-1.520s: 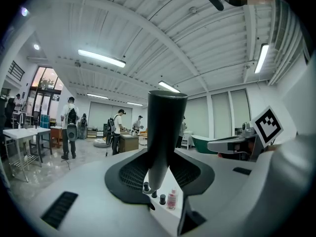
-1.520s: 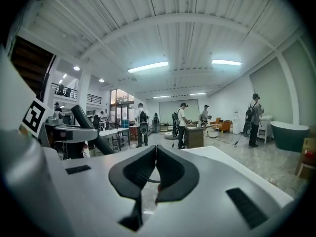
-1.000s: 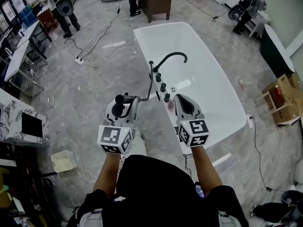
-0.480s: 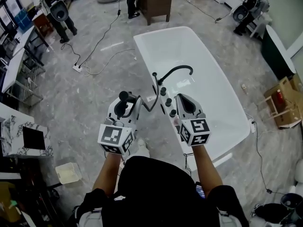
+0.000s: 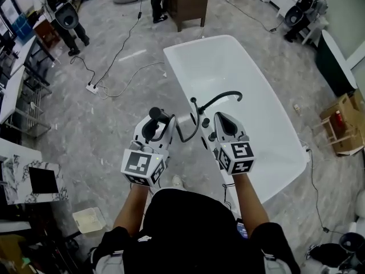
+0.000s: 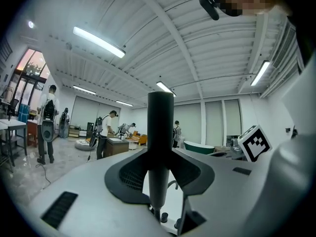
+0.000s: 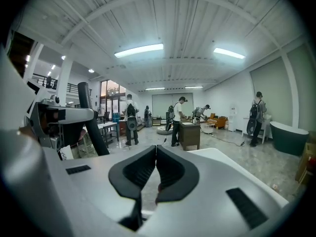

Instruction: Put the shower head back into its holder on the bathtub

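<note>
Clamping the shower head, the left tool may snag its hose on the faucet; right tool closed, empty.

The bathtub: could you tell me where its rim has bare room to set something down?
Bare: the rim from the spout round the far end, and the basin right of the spout. Crowded: the near rim, where knobs, hose and spout base bunch together.
</note>
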`<state>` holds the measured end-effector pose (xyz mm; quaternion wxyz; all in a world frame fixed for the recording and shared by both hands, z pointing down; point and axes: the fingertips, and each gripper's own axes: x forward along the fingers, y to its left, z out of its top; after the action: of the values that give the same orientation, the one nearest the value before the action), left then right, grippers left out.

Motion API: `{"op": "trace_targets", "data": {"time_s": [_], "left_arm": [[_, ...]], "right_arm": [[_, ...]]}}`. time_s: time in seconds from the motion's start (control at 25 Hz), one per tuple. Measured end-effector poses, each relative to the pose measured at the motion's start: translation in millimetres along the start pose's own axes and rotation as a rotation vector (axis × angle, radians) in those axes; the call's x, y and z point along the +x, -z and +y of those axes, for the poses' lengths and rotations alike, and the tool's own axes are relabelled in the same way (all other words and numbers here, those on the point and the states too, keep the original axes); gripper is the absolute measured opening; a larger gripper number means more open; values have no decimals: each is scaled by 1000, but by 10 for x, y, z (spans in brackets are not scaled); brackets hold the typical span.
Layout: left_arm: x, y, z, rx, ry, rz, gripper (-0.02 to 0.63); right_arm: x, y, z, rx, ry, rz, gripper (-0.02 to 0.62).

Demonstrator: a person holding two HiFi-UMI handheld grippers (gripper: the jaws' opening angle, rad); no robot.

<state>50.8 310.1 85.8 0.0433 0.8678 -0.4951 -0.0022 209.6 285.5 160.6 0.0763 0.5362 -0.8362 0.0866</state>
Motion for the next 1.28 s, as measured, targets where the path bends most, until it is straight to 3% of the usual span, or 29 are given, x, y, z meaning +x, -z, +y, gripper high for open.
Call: {"op": "trace_targets", "data": {"time_s": [0.2,0.6,1.28], "left_arm": [[164,-2,360,-4,25,4,146],[426,159,688,-31,30,31,146],[1644,286,888,-34,-2,87,146]], "right_arm": [[350,17,74,6,26,19,23],[686,165,30,-8,41,71,23],[1656,162,-827,33,-8,115,23]]}}
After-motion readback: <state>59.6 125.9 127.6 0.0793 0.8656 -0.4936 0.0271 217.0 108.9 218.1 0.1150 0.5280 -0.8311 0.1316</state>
